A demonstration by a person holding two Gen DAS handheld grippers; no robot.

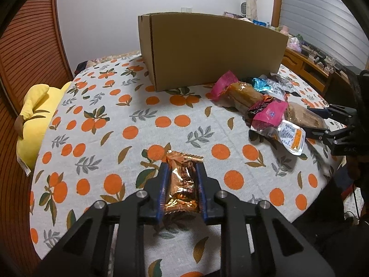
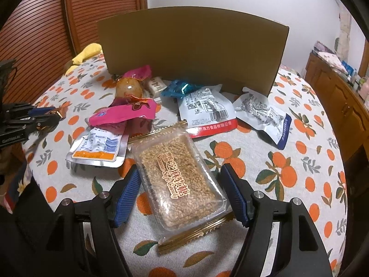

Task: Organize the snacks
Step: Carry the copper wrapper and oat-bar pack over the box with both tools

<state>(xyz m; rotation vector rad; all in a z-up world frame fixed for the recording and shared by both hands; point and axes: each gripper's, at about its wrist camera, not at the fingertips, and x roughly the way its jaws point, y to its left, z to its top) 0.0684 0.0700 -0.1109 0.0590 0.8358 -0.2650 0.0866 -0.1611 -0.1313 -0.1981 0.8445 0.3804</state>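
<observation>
My left gripper (image 1: 182, 168) is shut on a copper foil snack (image 1: 182, 184), whose crimped far end pokes out past the blue pads, low over the orange-print tablecloth (image 1: 138, 115). The right wrist view shows that gripper (image 2: 54, 115) at the left edge with the foil in its tips. My right gripper (image 2: 180, 168) stands open over a clear sesame candy pack (image 2: 177, 180), which lies flat between the pads, with a small gap on each side. Beyond it, a pile of snack packets (image 2: 138, 113) lies in front of a brown cardboard box (image 2: 191, 48).
A yellow plush toy (image 1: 34, 120) hangs over the table's left edge. The cardboard box (image 1: 207, 53) stands at the back middle. A wooden sideboard (image 2: 334, 87) with small items runs along the right. Slatted wooden panels (image 1: 30, 46) stand on the left.
</observation>
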